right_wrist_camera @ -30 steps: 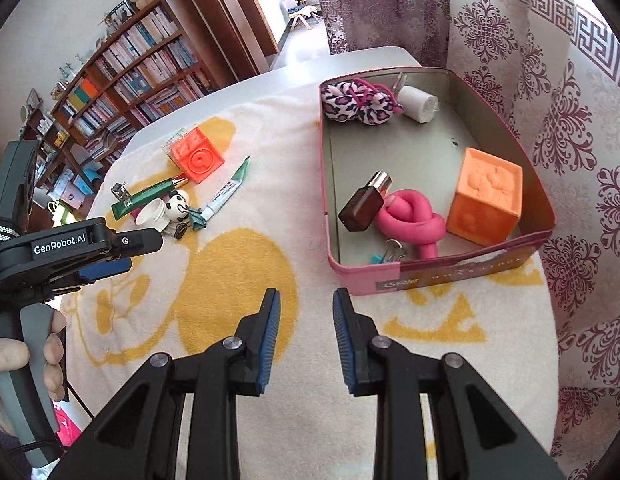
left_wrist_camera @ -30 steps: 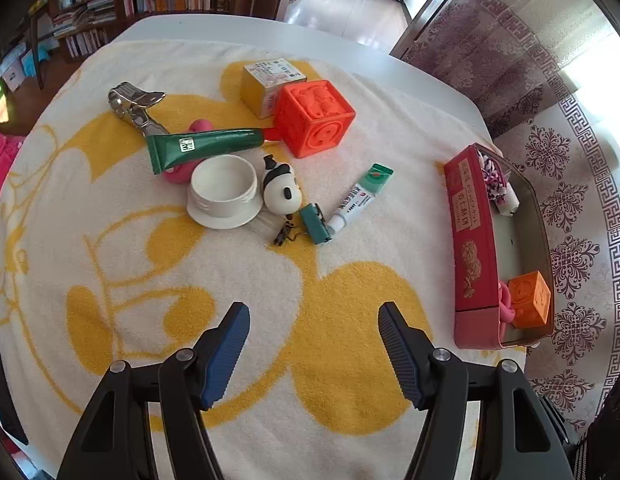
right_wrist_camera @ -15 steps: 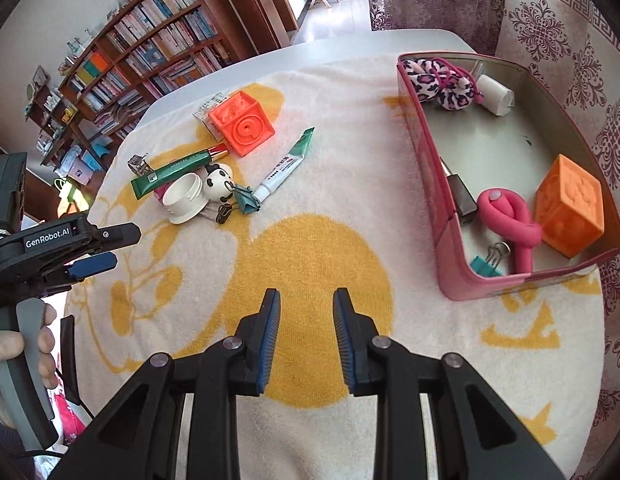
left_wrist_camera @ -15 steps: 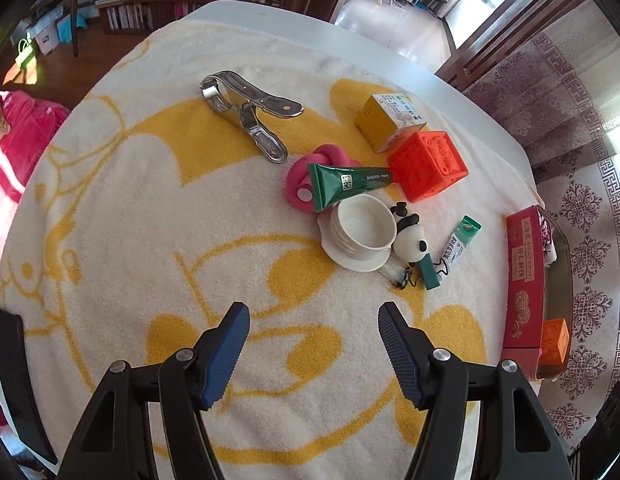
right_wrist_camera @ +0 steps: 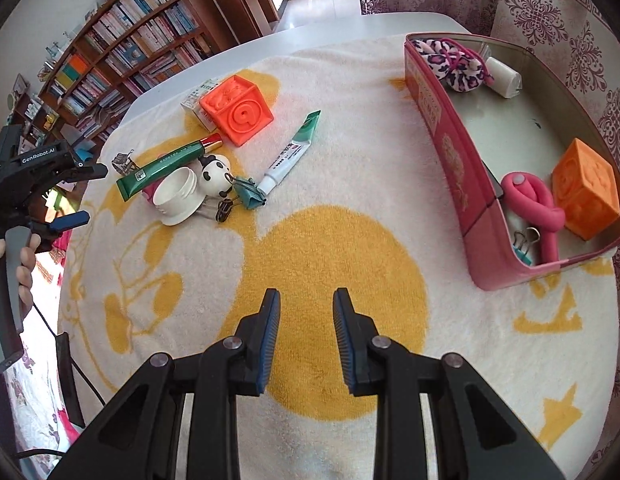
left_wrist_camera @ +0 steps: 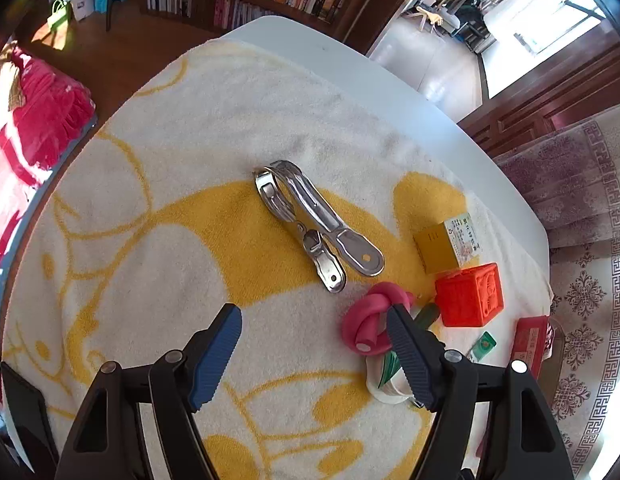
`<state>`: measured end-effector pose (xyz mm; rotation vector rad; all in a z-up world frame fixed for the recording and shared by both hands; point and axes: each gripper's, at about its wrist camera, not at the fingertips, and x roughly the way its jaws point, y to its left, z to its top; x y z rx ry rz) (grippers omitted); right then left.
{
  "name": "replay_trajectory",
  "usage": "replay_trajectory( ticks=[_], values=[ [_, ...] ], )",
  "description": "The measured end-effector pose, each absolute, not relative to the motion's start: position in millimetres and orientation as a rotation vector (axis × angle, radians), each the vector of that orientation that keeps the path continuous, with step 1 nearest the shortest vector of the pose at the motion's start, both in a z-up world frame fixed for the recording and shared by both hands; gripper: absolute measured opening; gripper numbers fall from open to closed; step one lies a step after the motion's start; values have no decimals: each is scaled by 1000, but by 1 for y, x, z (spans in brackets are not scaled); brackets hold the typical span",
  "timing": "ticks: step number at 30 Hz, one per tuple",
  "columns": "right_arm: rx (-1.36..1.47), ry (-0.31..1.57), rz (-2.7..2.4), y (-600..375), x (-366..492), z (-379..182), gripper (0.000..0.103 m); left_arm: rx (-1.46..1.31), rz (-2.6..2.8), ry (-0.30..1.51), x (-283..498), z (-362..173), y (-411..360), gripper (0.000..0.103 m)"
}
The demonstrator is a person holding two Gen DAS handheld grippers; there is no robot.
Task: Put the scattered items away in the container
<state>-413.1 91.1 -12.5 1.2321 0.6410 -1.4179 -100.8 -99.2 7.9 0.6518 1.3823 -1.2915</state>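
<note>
Left wrist view: left gripper [left_wrist_camera: 314,344], jaws apart and empty, faces the metal clip [left_wrist_camera: 316,226], which lies well away from the pink tin [right_wrist_camera: 450,156]. Approach step; next, likely descend and close. Right gripper [right_wrist_camera: 304,336]: slightly parted, empty.

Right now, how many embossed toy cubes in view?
2. One red-orange cube lies on the towel beside a small yellow box. One orange cube sits inside the pink tin. None seems hidden.
</note>
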Motion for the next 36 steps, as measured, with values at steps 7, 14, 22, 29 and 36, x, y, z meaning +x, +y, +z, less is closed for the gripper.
replay_trajectory(
  ticks=[7,14,22,29,36],
  values=[
    [1272,634,-1475,90,-418,-17,30,622,-1225,1421,-93,-13,-144,76],
    [1301,639,-1512,86,-420,-22,30,678,-1174,1436,-91,-45,-166,76],
    [1287,664,-1503,69,-410,-23,30,768,-1300,1331,-93,-45,-162,30],
    [1281,651,-1483,42,-406,-25,30,808,-1394,1273,-87,-29,-141,26],
    [1278,607,-1510,4,-415,-26,30,832,-1461,1279,-91,-16,-115,26]
  ],
)
